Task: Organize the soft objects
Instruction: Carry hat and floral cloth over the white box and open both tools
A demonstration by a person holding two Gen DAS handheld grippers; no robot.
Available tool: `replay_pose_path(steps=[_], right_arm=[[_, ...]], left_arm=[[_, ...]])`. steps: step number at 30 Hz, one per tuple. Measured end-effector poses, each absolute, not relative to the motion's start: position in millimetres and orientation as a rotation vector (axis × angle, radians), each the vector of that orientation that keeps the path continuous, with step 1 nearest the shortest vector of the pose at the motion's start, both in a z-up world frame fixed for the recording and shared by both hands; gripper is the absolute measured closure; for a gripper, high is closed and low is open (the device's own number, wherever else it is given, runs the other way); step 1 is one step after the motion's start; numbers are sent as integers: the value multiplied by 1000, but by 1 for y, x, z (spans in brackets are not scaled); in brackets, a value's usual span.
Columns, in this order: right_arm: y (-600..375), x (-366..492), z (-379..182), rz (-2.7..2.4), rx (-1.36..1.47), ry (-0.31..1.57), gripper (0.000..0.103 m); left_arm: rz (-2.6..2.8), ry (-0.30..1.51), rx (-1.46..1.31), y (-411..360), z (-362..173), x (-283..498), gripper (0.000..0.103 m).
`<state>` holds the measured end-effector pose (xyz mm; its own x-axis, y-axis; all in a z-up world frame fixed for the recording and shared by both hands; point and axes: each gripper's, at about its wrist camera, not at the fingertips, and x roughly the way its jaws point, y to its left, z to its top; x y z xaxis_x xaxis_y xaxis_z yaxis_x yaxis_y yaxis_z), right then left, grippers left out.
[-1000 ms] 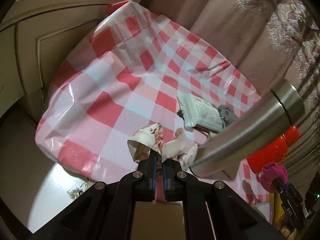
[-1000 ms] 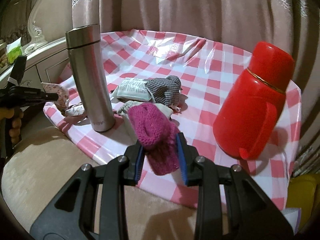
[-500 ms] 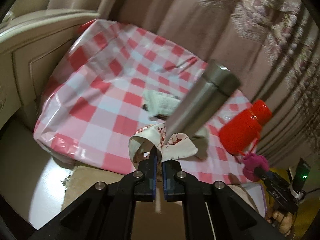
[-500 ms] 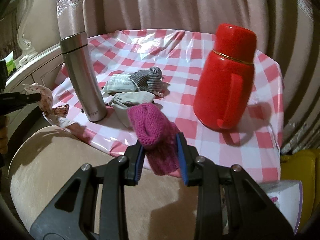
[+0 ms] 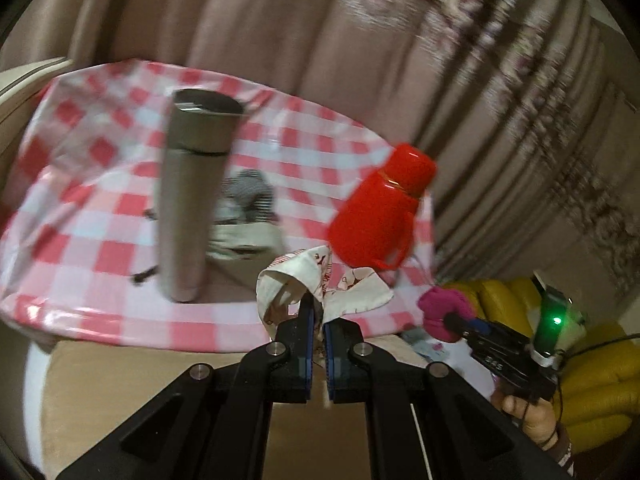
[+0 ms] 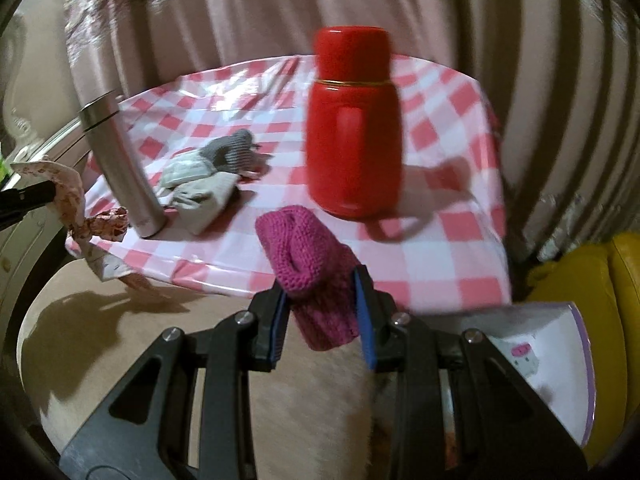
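hand-held gripper (image 6: 320, 300) near checked tablecloth (image 6: 440, 240)

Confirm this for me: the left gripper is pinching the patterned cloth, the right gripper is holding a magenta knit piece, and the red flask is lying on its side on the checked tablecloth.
One detail is wrong: the red flask is standing upright on the checked tablecloth, as the right wrist view shows. The rest holds: the left gripper pinches the patterned cloth and the right gripper holds the magenta knit piece.
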<state>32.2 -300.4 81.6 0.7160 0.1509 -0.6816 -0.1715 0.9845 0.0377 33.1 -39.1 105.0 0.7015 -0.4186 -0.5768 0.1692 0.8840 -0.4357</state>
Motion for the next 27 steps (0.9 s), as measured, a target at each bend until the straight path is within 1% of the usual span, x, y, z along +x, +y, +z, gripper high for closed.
replay_pose_path(steps=[11, 15, 20, 27], right_arm=[[-375, 9, 76, 30, 42, 782, 69], [-401, 0, 74, -26, 73, 795, 69], [-431, -9, 77, -99, 110, 793, 66], [-465, -21, 82, -181, 146, 781, 66]], left_arm=[[-558, 770, -303, -139, 116, 40, 98], [-631, 804, -273, -175, 110, 40, 98], [-715, 849, -223, -224, 101, 38, 98], [-773, 842, -152, -277, 105, 51, 98]])
